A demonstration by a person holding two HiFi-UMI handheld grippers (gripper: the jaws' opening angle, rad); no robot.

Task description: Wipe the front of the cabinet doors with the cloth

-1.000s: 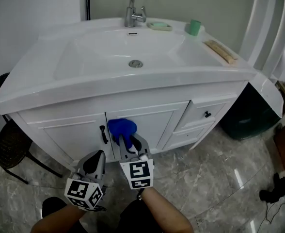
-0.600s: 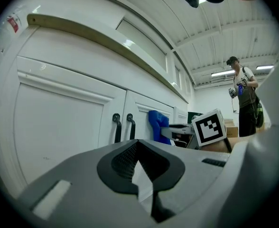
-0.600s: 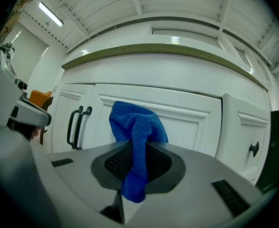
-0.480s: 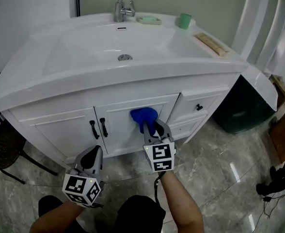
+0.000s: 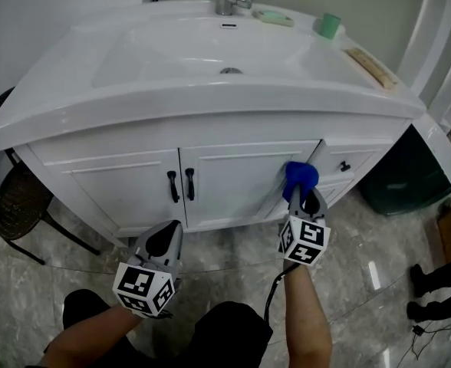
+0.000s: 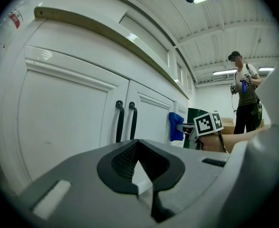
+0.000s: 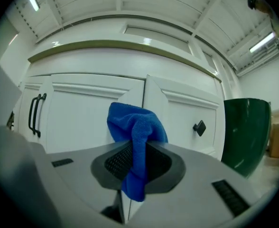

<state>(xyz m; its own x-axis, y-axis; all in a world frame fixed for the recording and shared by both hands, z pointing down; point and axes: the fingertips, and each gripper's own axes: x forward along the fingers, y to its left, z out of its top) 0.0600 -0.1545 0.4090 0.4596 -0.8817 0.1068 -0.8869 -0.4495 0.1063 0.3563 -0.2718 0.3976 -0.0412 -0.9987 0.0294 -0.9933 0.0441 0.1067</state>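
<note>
Grey shiny floor tiles point(image 5: 379, 282) lie under a big white sink cabinet point(image 5: 210, 117). Its two cabinet doors point(image 5: 233, 182) are shut. A dark green bin point(image 5: 398, 179) stands to the right of it. The right gripper point(image 5: 302, 194) pinches a blue cloth point(image 5: 300, 176) and holds it up at the right door's edge, next to the small drawers point(image 5: 340, 171). The left gripper point(image 5: 164, 236) is low, in front of the left door, with its jaws pressed together on nothing. Two black handles point(image 5: 179, 185) sit side by side where the doors meet.
</note>
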